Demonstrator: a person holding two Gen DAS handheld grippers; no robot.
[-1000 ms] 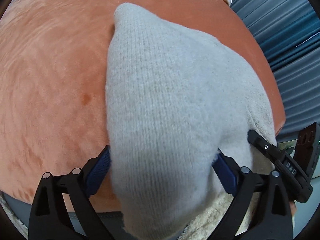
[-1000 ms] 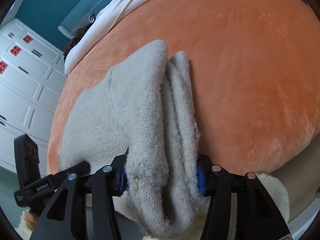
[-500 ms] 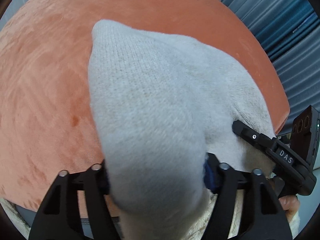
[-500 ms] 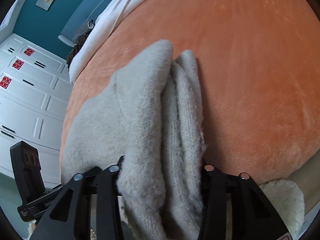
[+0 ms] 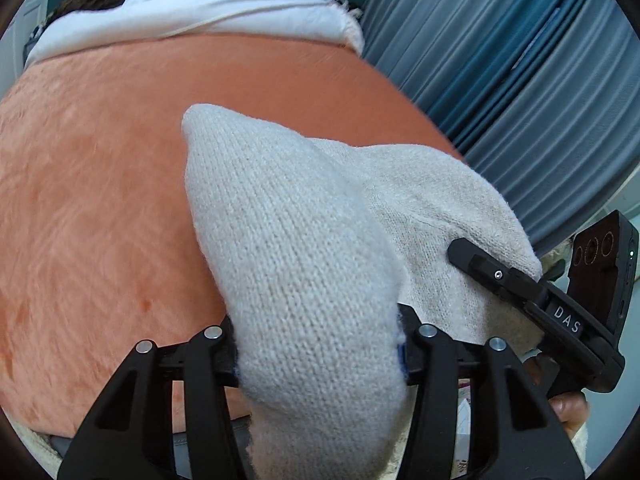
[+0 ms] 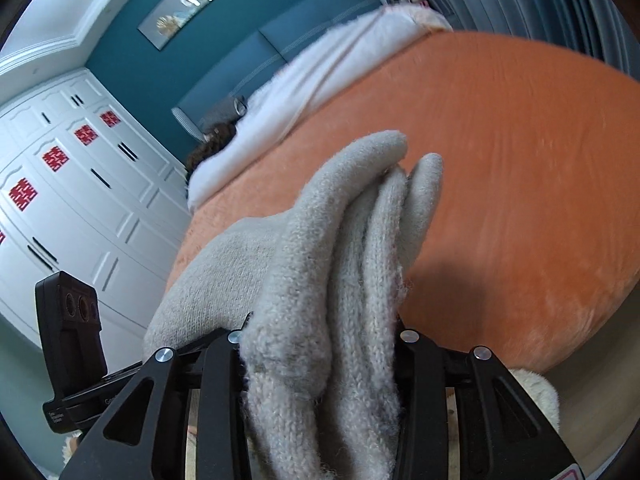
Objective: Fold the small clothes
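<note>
1. Vs a second ago: both grippers are higher, the knit garment (image 5: 304,264) comes up off the orange bedspread (image 5: 100,200) with them, and more of the room shows behind. Both sets of jaws have just been closing, with knit between them.
2. Left gripper (image 5: 320,354): jaws clamped on a thick bunch of the light grey-beige knit. Cloth fills the gap and spills back over the gripper body toward the camera.
3. Right gripper (image 6: 320,344): jaws likewise squeezing a wad of the same garment (image 6: 344,264), several rolled folds stacked side by side between the pads.
4. Garment axis: in each view the gripped bunch runs lengthwise straight away from the camera, tapering to a rounded tip pointing at the far end of the bed. In the left view the rest of it spans sideways to the right gripper (image 5: 520,284); the right view shows the mirror case, cloth running off left toward the left gripper (image 6: 80,380).
5. A dark shadow lies on the bedspread (image 6: 520,200) just right of the folds in the right view; whether the far tips still touch the bed, can't tell.
6. Far: white bedding (image 5: 192,12) at the head of the bed, blue-grey curtains (image 5: 520,80) to the right, white wardrobe doors (image 6: 80,200) with red decals, teal wall (image 6: 168,32).
</note>
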